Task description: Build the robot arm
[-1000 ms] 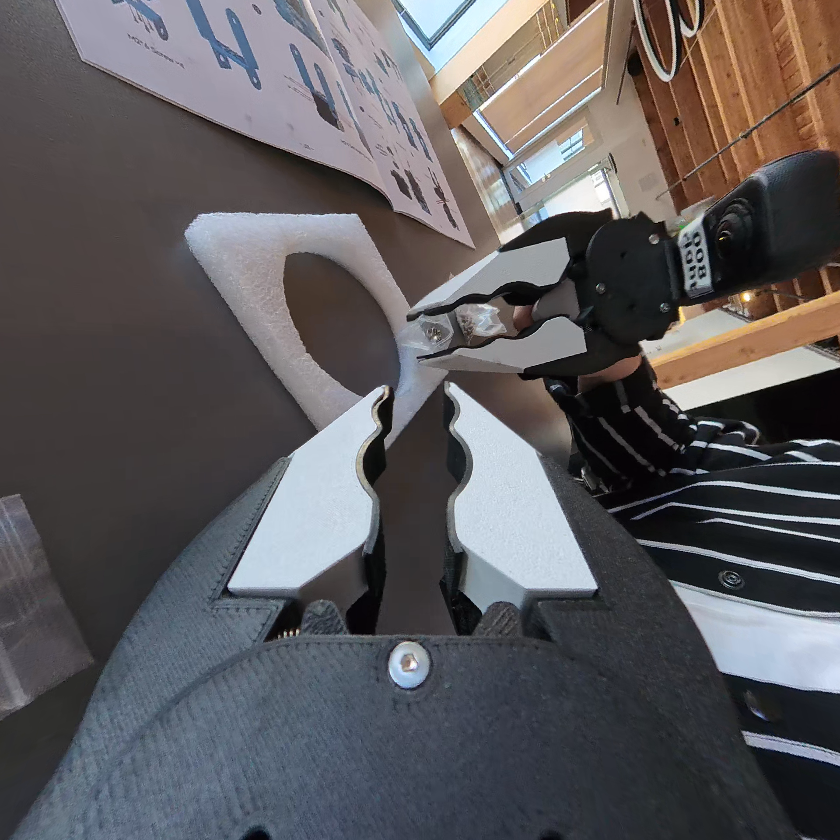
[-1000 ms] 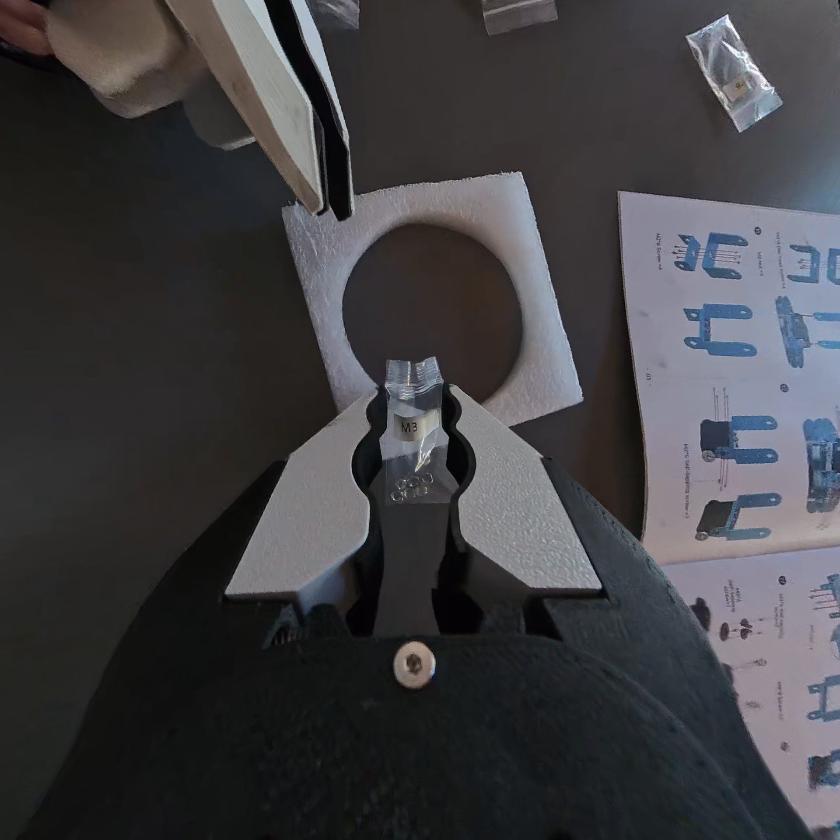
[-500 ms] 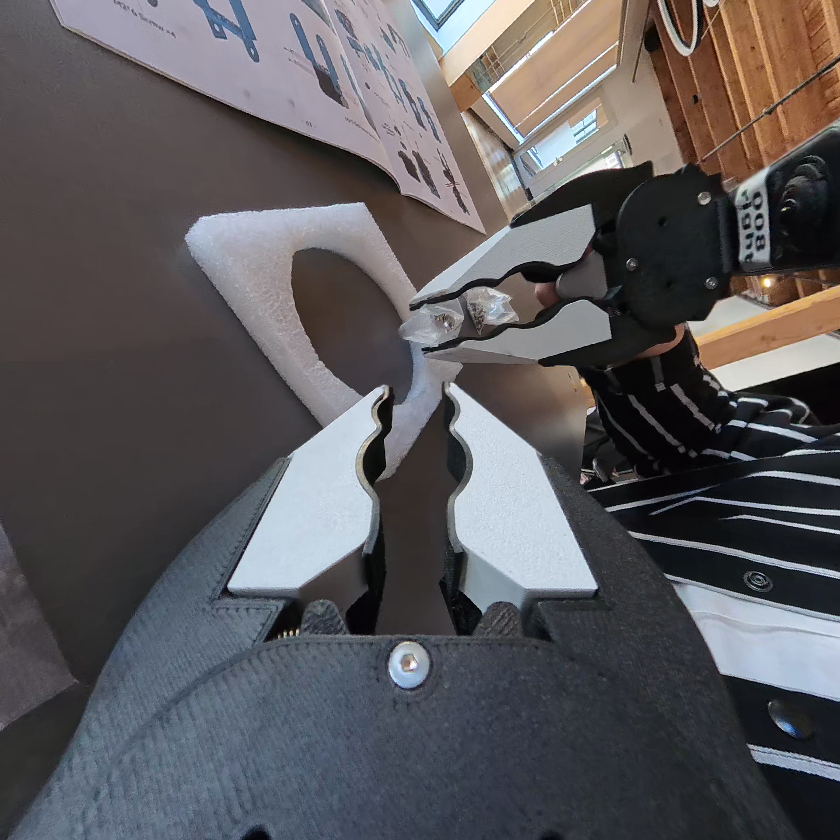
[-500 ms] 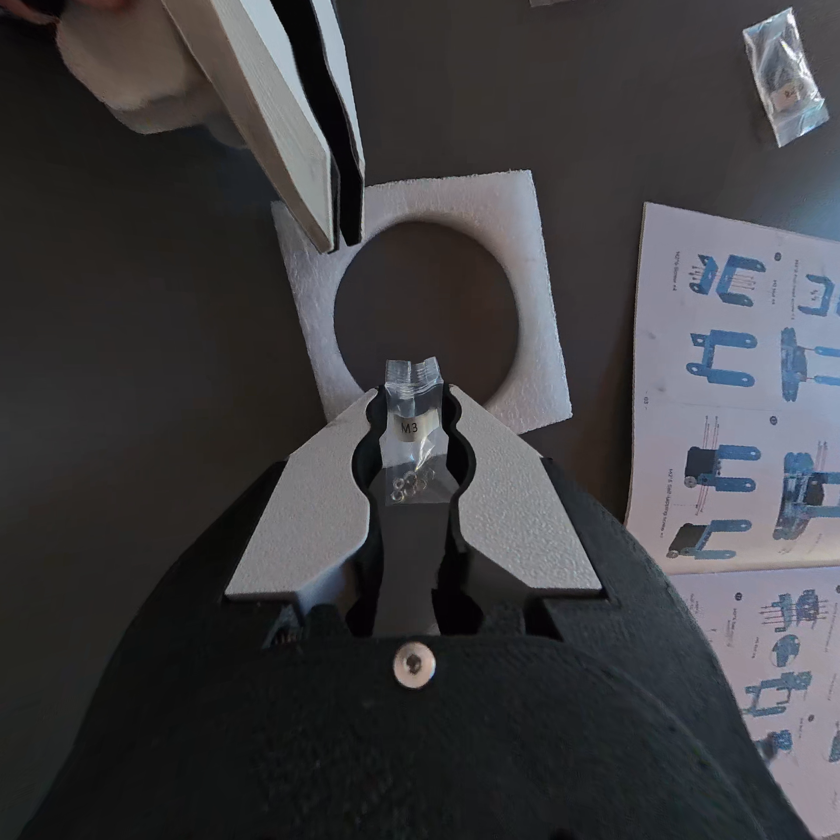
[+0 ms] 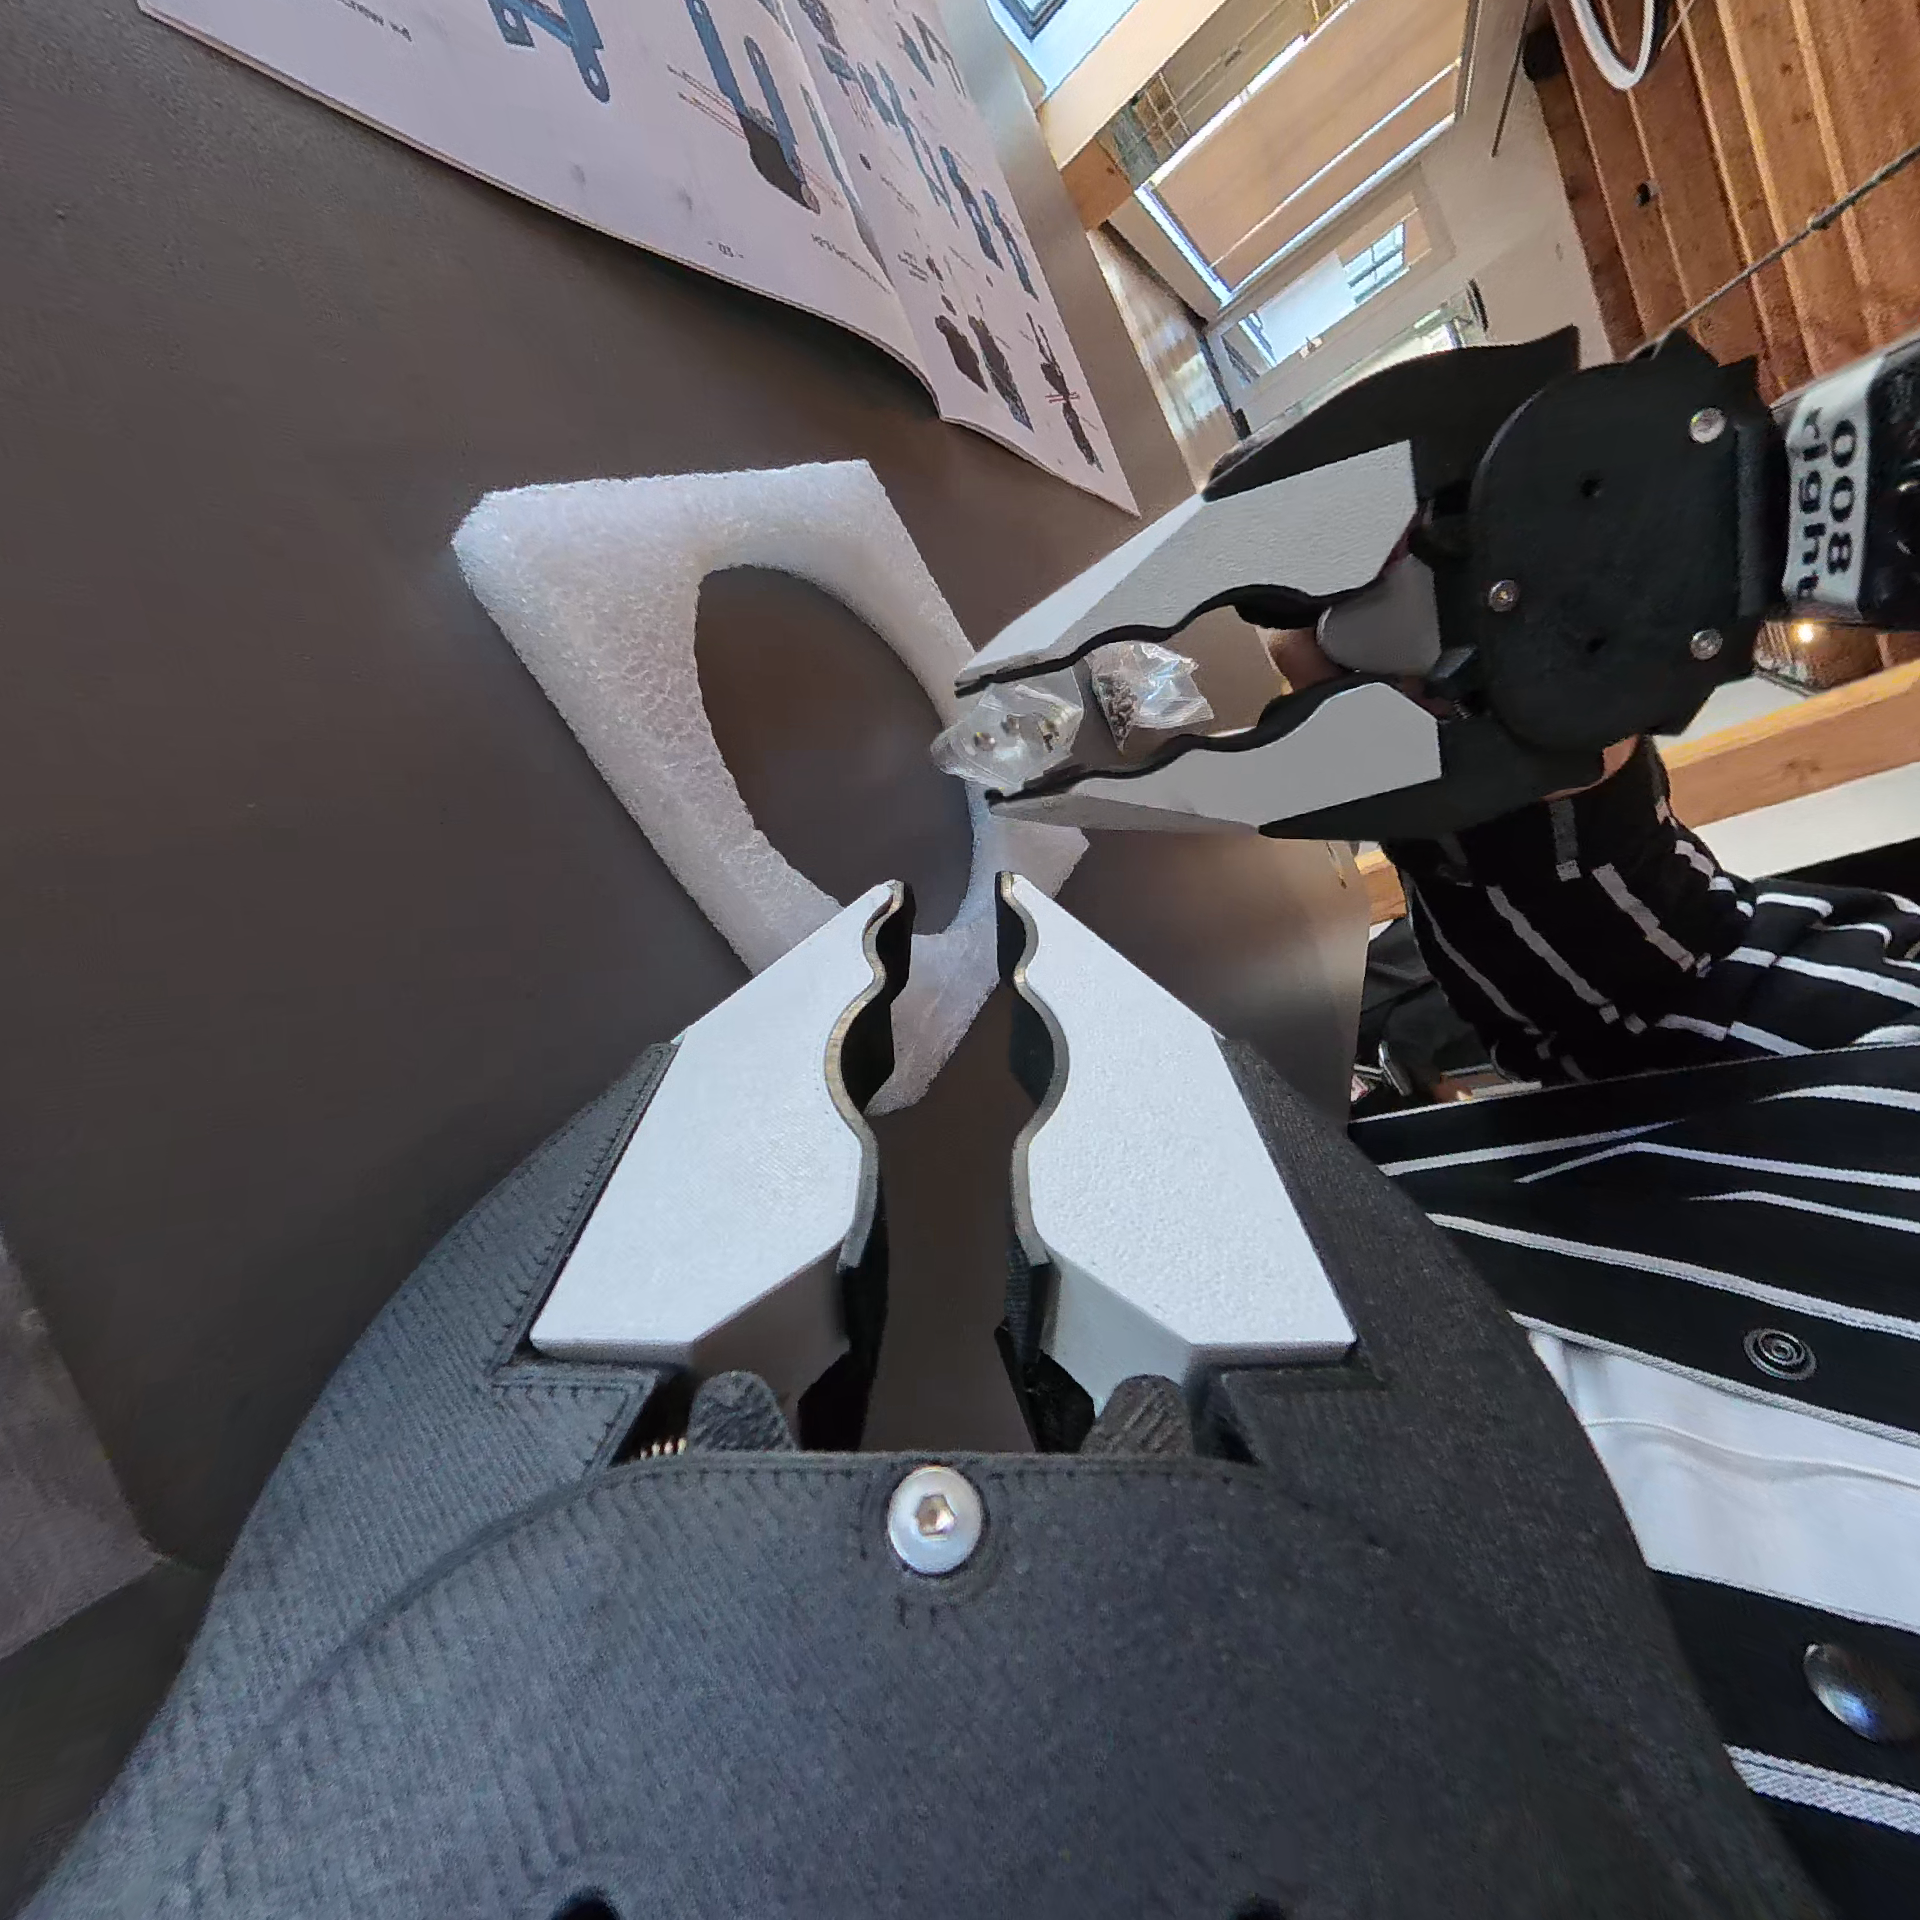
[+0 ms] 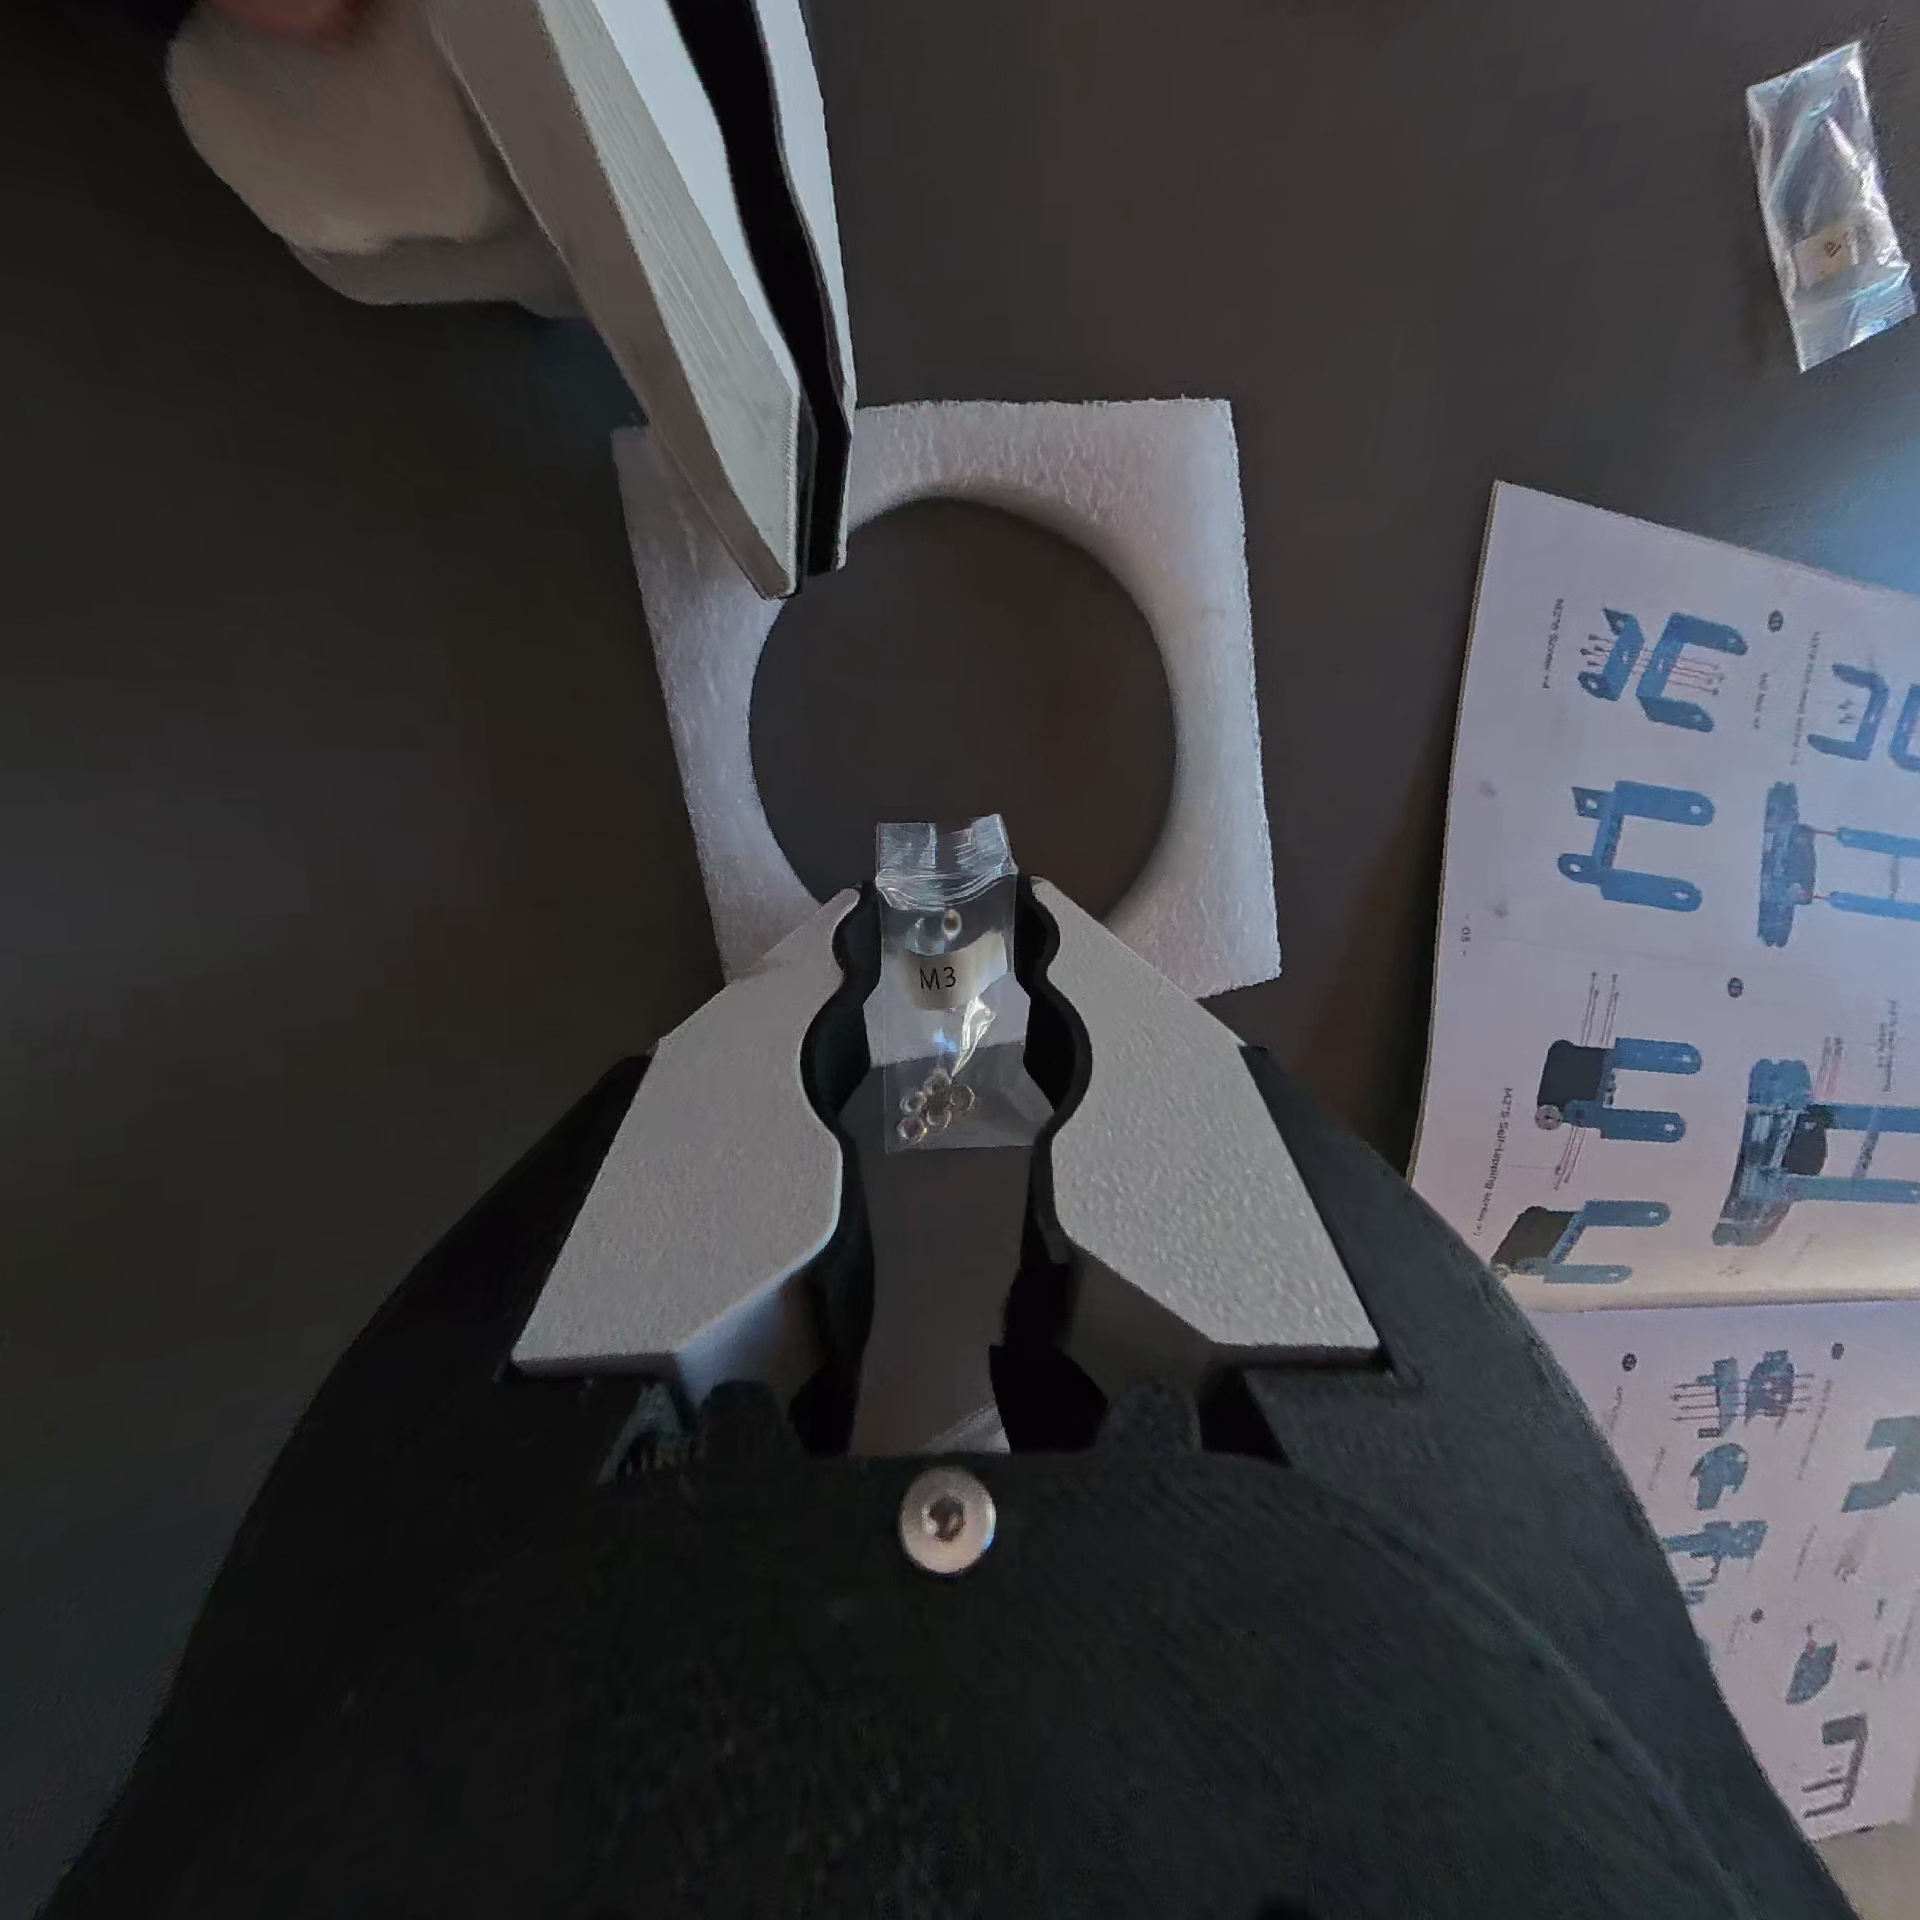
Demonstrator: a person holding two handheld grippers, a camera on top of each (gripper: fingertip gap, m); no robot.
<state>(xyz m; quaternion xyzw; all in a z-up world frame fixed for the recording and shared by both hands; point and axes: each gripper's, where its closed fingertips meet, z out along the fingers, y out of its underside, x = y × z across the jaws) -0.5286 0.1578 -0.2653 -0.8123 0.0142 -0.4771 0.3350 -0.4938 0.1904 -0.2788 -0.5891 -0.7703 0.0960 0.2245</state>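
Observation:
My right gripper (image 6: pixel 945 894) is shut on a small clear plastic bag (image 6: pixel 940 987) that holds several tiny metal rings and bears a white sticker. It hangs above the near edge of a white foam square (image 6: pixel 1039 447) with a round hole, lying on the dark table. In the left wrist view the right gripper (image 5: pixel 971 743) holds the bag (image 5: pixel 1049 717) just above and right of my left gripper (image 5: pixel 951 883). The left gripper is narrowly open and empty, its tips over the foam square's (image 5: pixel 623 582) near corner. In the right wrist view it (image 6: pixel 800 582) points down at the foam's far left part.
An open instruction booklet (image 6: pixel 1662 935) with blue drawings lies right of the foam; it also shows in the left wrist view (image 5: pixel 644 135). Another small clear bag (image 6: pixel 1829 208) lies at the far right. A person's striped sleeve (image 5: pixel 1558 935) is behind the right gripper.
The left gripper has moved closer in over the foam square. The right gripper still holds the bag and has shifted a little relative to the foam and booklet.

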